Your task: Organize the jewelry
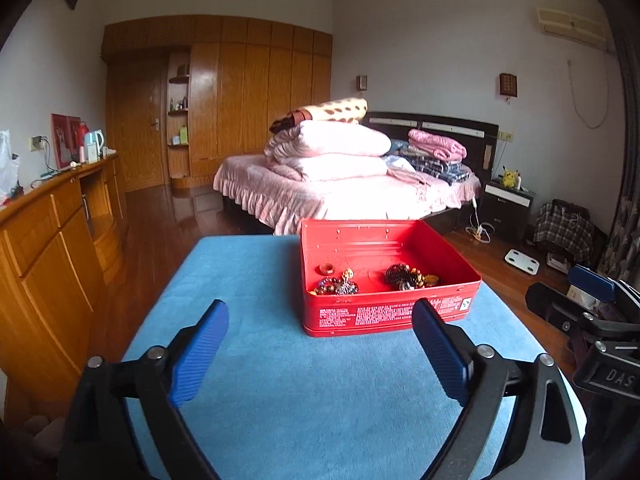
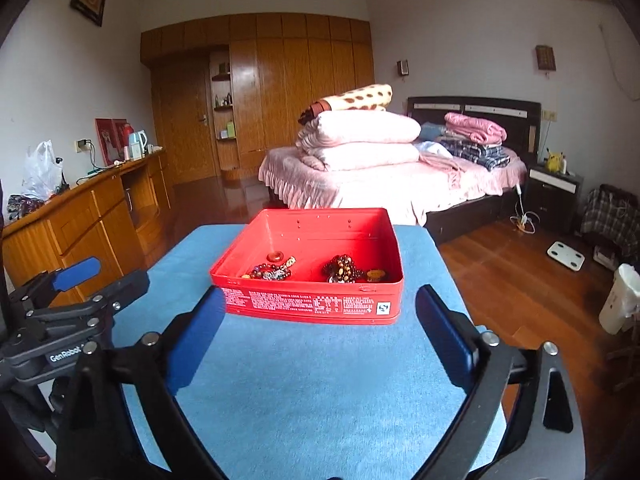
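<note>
On the blue mat (image 1: 280, 360): red tin (image 1: 384, 314) stands lidless at 12 o'clock of both tools, nothing else on the cloth
Left gripper (image 1: 320, 344): fingers spread wide, holding nothing, low over the mat just short of the tin
Tin, 9 o'clock side: red ring (image 1: 326, 269) with a beaded bracelet cluster (image 1: 336, 285) just beside it
Tin, 3 o'clock side: dark bead heap (image 1: 408, 276) against the near wall, apart from the first cluster
Right gripper (image 2: 320, 340): fingers likewise spread, empty, squared up to the tin's printed front wall
Step in hand: judged to be either the very start or the close; all visible jewelry lies inside the tin, no piece is gripped
Next move: if sorting inside the tin, one tool must clear the near wall and descend on a single strand; tangled beads may lift together
Left view only: right tool's body at 3 o'clock
Right view only: left tool at 9 o'clock, white bin (image 2: 620, 300) on the floor at 3 o'clock
</note>
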### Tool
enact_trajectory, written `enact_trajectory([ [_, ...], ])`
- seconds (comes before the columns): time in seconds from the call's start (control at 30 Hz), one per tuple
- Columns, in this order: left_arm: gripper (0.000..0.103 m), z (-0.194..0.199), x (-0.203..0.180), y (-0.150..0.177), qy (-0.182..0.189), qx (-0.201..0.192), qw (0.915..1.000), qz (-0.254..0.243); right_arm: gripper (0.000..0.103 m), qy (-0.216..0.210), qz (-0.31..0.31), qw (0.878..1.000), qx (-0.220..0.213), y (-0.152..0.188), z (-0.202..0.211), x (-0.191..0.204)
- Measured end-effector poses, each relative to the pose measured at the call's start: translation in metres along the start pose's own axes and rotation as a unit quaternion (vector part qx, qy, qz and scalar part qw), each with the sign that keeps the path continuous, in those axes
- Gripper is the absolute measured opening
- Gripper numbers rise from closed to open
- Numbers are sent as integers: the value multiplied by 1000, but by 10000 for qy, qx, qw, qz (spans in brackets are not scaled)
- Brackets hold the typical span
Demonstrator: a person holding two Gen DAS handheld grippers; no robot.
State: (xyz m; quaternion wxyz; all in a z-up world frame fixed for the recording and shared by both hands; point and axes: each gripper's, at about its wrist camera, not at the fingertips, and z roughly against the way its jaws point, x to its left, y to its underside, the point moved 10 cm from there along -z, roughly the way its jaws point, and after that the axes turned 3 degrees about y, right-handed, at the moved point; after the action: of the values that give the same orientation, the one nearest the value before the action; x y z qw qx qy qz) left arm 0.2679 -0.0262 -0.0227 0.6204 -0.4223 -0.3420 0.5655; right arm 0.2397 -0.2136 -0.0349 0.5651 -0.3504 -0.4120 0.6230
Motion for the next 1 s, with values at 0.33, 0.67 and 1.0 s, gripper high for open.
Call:
enact_trajectory([
  [0.33, 97, 60, -2, -20, 9, -698, 9975, -106, 98, 11, 66, 9986, -524, -16, 51, 4],
  [0.67, 97, 89, -7, -29, 47, -1053, 9942, -211, 98, 22, 149, 9941, -1076, -28, 92, 5],
  [1.0, 97, 106, -3, -35, -44, -1262, 9919, -168, 98, 39, 216, 9906, -1352, -32, 108, 5],
])
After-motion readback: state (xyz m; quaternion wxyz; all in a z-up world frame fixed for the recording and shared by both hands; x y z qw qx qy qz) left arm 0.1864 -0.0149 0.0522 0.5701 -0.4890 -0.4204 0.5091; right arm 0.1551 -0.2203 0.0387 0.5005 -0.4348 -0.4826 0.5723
